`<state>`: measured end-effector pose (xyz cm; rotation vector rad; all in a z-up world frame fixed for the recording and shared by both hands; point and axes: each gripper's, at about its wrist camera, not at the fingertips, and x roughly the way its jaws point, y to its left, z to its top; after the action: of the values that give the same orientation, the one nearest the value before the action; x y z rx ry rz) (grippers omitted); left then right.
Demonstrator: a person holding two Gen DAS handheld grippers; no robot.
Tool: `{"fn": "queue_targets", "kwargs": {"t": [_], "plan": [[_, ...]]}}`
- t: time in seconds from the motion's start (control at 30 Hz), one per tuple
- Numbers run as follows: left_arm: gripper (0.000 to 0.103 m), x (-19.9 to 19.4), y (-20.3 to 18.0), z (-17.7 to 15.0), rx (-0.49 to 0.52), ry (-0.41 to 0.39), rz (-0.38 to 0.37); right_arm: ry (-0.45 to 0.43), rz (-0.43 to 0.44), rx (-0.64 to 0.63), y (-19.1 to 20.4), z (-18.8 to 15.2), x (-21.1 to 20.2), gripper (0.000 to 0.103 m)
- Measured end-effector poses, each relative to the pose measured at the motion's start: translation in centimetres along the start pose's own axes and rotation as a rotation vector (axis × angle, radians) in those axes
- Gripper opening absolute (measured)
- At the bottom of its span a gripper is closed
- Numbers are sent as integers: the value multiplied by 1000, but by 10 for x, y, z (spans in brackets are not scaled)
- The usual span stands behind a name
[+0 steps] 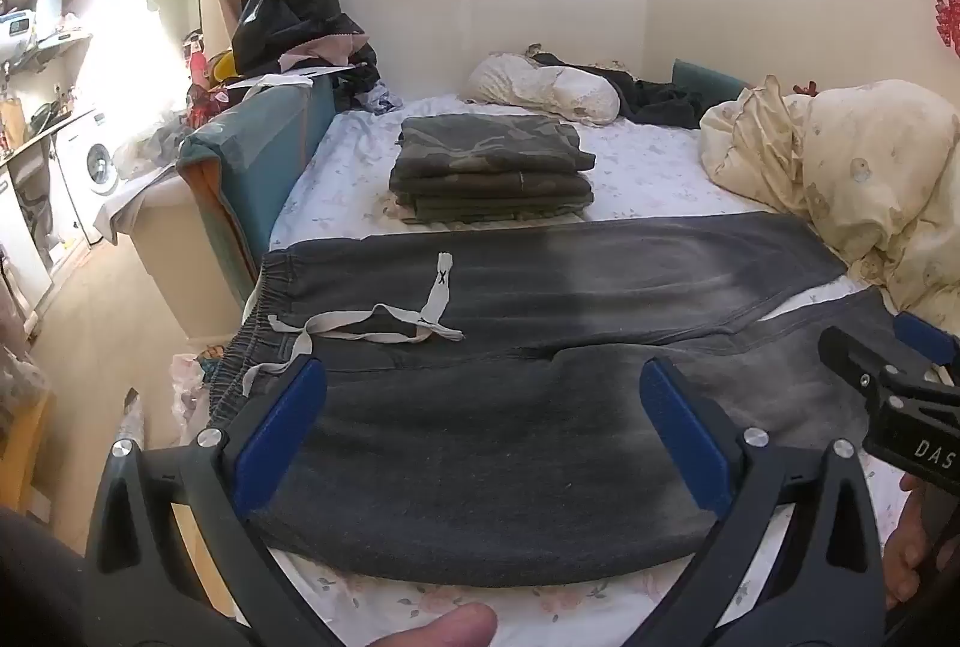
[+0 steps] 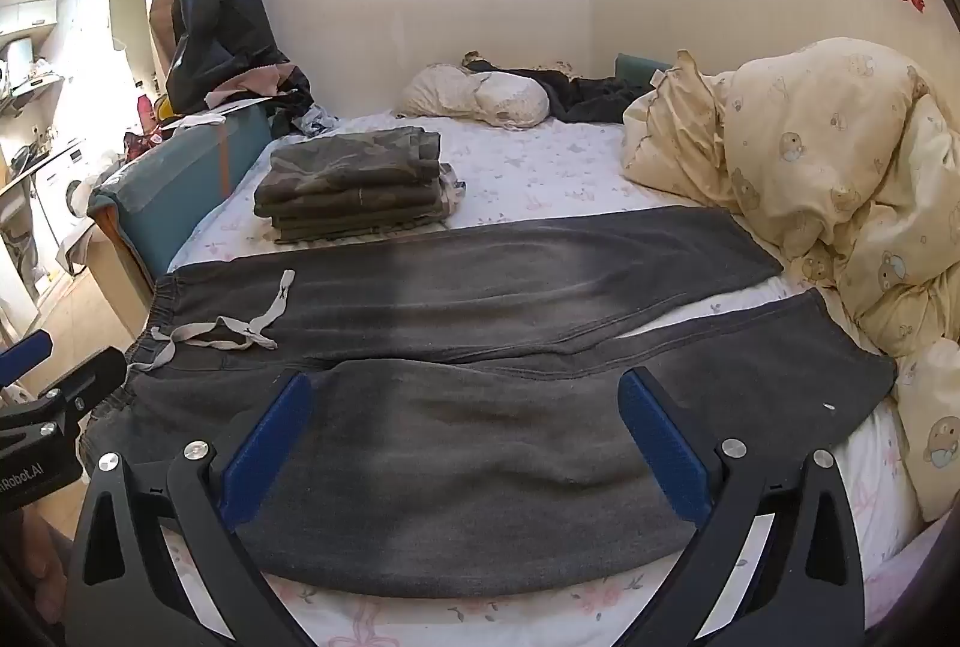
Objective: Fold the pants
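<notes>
Dark grey sweatpants lie spread flat across the near part of the bed, waistband at the left, both legs running to the right. A pale drawstring lies loose on the waist. My left gripper hovers open over the near leg by the waist, blue pads wide apart, nothing between them. My right gripper is open too, above the middle of the near leg. Each gripper shows at the edge of the other's view: the right gripper, the left gripper.
A stack of folded camouflage clothes sits behind the pants. A cream duvet is bunched at the right, a pillow by the far wall. The bed sheet is floral. A teal bed end is at the left.
</notes>
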<state>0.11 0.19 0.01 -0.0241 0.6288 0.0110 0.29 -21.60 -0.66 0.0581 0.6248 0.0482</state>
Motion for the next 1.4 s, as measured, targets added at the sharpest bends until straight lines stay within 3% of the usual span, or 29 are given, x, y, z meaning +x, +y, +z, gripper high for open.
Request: {"fn": "queue_targets", "kwargs": {"t": [1.4], "plan": [[103,-1,-2,-1,22,-13,16,11,-2,-2,4,-4,2,103]]}}
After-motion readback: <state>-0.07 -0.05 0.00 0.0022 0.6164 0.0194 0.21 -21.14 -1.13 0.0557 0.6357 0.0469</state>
